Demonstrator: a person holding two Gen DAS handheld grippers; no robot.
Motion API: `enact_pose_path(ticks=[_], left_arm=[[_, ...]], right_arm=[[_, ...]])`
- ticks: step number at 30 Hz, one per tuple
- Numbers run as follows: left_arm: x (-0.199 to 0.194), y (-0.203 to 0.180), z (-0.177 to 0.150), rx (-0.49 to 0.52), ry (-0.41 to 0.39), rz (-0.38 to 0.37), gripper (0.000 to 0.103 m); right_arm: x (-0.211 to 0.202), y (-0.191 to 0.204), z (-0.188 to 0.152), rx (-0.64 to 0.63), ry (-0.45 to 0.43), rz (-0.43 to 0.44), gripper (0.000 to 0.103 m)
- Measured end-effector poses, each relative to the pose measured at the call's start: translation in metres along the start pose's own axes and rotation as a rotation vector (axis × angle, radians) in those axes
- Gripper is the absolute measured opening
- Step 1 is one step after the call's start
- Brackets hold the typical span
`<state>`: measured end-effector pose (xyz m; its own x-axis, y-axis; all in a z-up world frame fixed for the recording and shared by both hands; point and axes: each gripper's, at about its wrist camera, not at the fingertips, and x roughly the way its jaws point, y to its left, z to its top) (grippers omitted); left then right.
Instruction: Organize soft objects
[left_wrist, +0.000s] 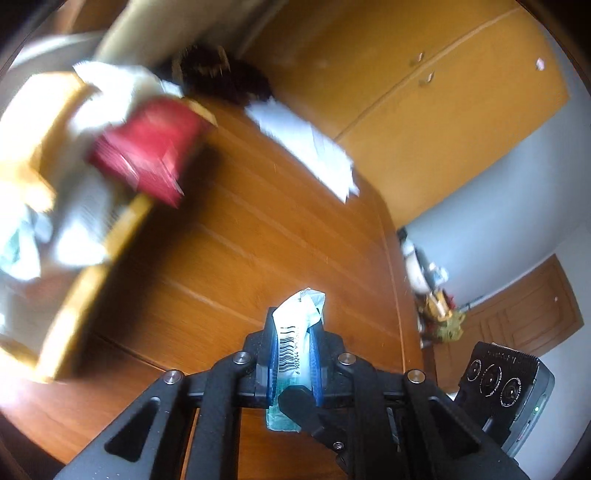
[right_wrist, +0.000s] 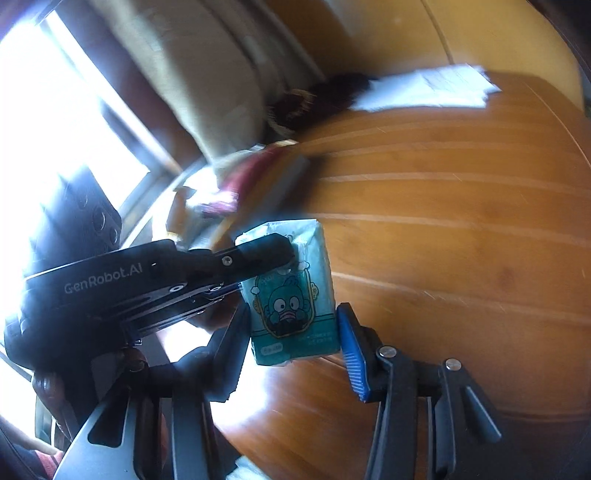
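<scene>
A teal tissue pack (right_wrist: 291, 295) with a cartoon face hangs above the wooden table (right_wrist: 461, 240). My left gripper (left_wrist: 295, 321) is shut on its thin sides, and the barcode end (left_wrist: 291, 339) sticks up between the blue pads. In the right wrist view the left gripper (right_wrist: 280, 247) reaches in from the left and pinches the pack's top. My right gripper (right_wrist: 293, 314) flanks the lower half of the pack, its black finger (right_wrist: 236, 332) and blue pad (right_wrist: 351, 354) touching the pack's two edges. A right finger (left_wrist: 306, 410) crosses under the pack in the left wrist view.
A blurred wooden box (left_wrist: 92, 266) on the left holds a red item (left_wrist: 147, 151) and white soft things. White papers (left_wrist: 310, 147) lie at the table's far edge beside a dark furry object (left_wrist: 221, 77). Wardrobe doors (left_wrist: 424, 92) stand behind, and a curtain and a bright window (right_wrist: 55, 129) are at the left.
</scene>
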<state>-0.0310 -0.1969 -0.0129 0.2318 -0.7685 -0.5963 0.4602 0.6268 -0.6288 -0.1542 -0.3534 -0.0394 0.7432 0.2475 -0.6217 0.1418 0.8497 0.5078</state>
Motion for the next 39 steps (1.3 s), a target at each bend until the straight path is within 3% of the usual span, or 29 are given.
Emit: enact_pose_path(ticks=[6,10,15,21,24,25,26,28,31,33,36,39], left_arm=[[-0.053,0.018,0.037,0.005,-0.151,0.008,0.012],[-0.068,0.03,0.077,0.004,-0.196,0.016,0.012],[-0.064,0.045,0.126,0.01,-0.207,0.031,0.012],[-0.038,0.066,0.165,0.0,-0.142,0.01,0.013],[-0.029,0.068,0.173,0.02,-0.131,0.049,0.022],[-0.032,0.069,0.174,0.021,-0.146,0.052,0.033],[-0.036,0.07,0.173,0.027,-0.164,0.051,0.051],[-0.047,0.072,0.171,0.029,-0.221,0.06,0.067],[-0.061,0.071,0.162,0.046,-0.258,0.096,0.068],[-0.071,0.068,0.152,0.069,-0.277,0.128,0.068],[-0.098,0.058,0.127,0.139,-0.374,0.258,0.069],[-0.119,0.046,0.094,0.204,-0.468,0.405,0.086]], right_arm=[[0.017,0.065,0.036,-0.166,-0.022,0.021,0.046],[0.045,0.091,0.07,-0.229,-0.019,0.066,0.046],[0.079,0.107,0.109,-0.229,-0.019,0.098,0.046],[0.115,0.112,0.135,-0.188,-0.025,0.017,0.046],[0.129,0.105,0.141,-0.141,-0.017,0.002,0.048],[0.131,0.104,0.141,-0.138,-0.014,-0.003,0.048],[0.133,0.102,0.14,-0.135,-0.014,-0.004,0.049],[0.137,0.099,0.137,-0.116,-0.01,-0.011,0.052],[0.14,0.1,0.133,-0.104,0.0,0.002,0.054],[0.137,0.104,0.131,-0.118,-0.009,0.017,0.062],[0.12,0.106,0.121,-0.128,-0.035,0.03,0.066],[0.092,0.099,0.101,-0.102,-0.081,0.03,0.072]])
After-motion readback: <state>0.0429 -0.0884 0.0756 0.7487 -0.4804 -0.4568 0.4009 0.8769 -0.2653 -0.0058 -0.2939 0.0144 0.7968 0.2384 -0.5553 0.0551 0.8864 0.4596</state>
